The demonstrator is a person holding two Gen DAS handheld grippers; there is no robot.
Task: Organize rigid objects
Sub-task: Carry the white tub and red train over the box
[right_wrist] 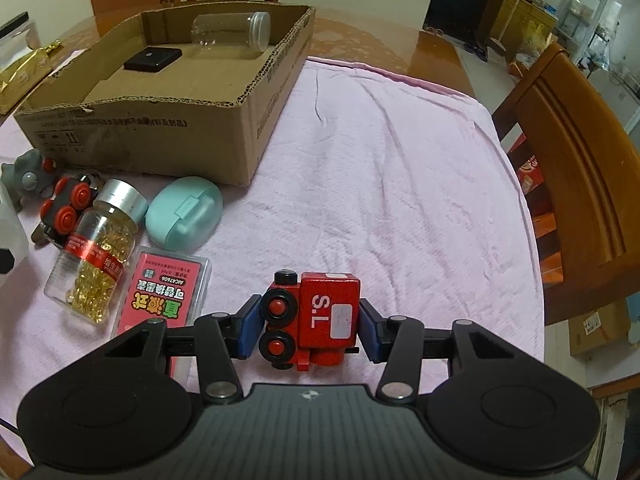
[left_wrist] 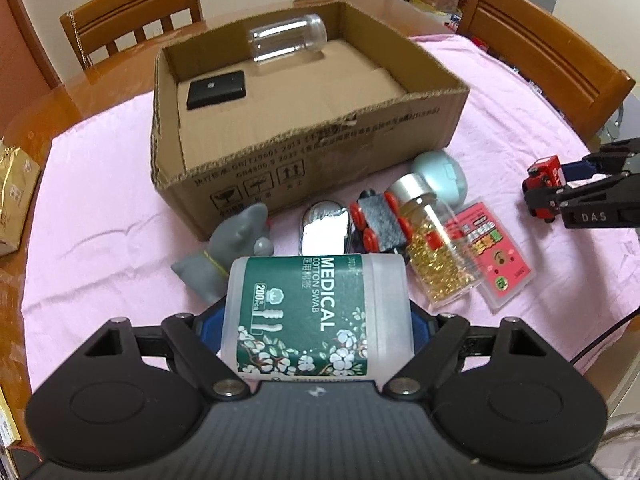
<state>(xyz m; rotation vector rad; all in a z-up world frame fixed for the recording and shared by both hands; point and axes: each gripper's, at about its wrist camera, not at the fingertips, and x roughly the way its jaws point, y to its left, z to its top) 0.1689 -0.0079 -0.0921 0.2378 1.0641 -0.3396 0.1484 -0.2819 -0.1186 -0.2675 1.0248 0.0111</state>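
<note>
Left gripper low centre, level, clamped on swab tub, right gripper low centre, pinching red train, box above.

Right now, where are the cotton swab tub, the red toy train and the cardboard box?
cotton swab tub [left_wrist: 316, 312], left wrist view, green label.
red toy train [right_wrist: 320, 312], right wrist view, lettered side.
cardboard box [left_wrist: 320, 148], left wrist view, front wall.

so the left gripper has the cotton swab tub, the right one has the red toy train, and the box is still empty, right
Not quite: the cardboard box isn't empty. The right wrist view shows a clear jar and a black case inside. The swab tub and red train are as you say.
</note>
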